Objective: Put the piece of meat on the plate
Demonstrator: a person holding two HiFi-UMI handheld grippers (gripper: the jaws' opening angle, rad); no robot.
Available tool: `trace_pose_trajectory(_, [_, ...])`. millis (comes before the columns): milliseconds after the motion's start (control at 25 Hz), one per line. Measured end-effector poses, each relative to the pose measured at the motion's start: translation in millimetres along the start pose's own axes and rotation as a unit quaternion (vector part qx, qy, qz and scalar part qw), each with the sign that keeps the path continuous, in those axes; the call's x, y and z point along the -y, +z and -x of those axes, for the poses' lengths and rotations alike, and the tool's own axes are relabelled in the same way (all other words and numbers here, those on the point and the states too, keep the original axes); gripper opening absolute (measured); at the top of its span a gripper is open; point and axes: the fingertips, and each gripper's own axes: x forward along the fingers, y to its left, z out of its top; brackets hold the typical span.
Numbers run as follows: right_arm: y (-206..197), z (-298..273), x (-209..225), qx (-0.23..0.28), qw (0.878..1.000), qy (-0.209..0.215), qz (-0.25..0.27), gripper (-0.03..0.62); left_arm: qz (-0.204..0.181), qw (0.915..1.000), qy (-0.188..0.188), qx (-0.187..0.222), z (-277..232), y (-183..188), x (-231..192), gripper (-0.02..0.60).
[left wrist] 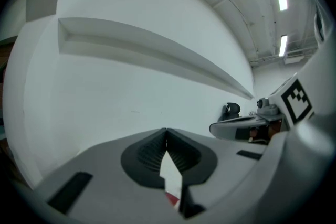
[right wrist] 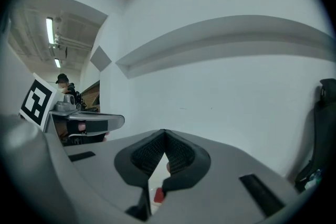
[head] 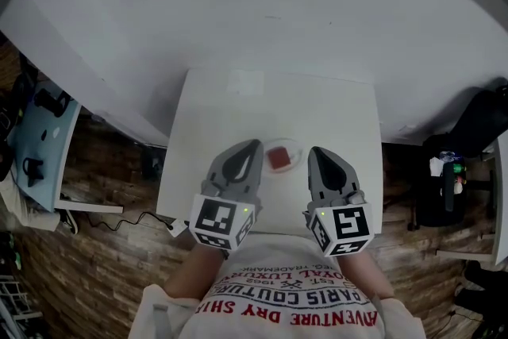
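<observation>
A red piece of meat [head: 280,159] lies on a small pale plate [head: 294,146] near the front of the white table [head: 238,115]. My left gripper [head: 254,147] hovers just left of the plate and my right gripper [head: 314,152] just right of it, both raised above the tabletop. In the left gripper view the left gripper [left wrist: 166,132] has its tips touching, with nothing held, and a sliver of the meat [left wrist: 172,198] shows below. The right gripper [right wrist: 164,134] is likewise shut and empty, with the meat [right wrist: 158,195] visible beneath its jaws.
A white wall with a ledge [left wrist: 157,50] rises behind the table. A black chair [head: 476,123] stands at the right, and a pale blue desk with dark items [head: 40,139] at the left. A cable [head: 135,222] lies on the wooden floor.
</observation>
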Motion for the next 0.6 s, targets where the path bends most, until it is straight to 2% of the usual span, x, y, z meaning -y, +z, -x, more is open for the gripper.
trace_pose_trajectory(200, [-9, -2, 1, -0.017, 1.000, 0.000, -0.015, 0.011, 0.001, 1.0000, 0.008, -0.004, 3, -3, -3, 0.006])
trace_pose_trajectory(600, [-20, -6, 0, -0.030, 0.999, 0.003, -0.013, 0.011, 0.001, 0.9999, 0.002, -0.013, -1, -13, 2, 0.005])
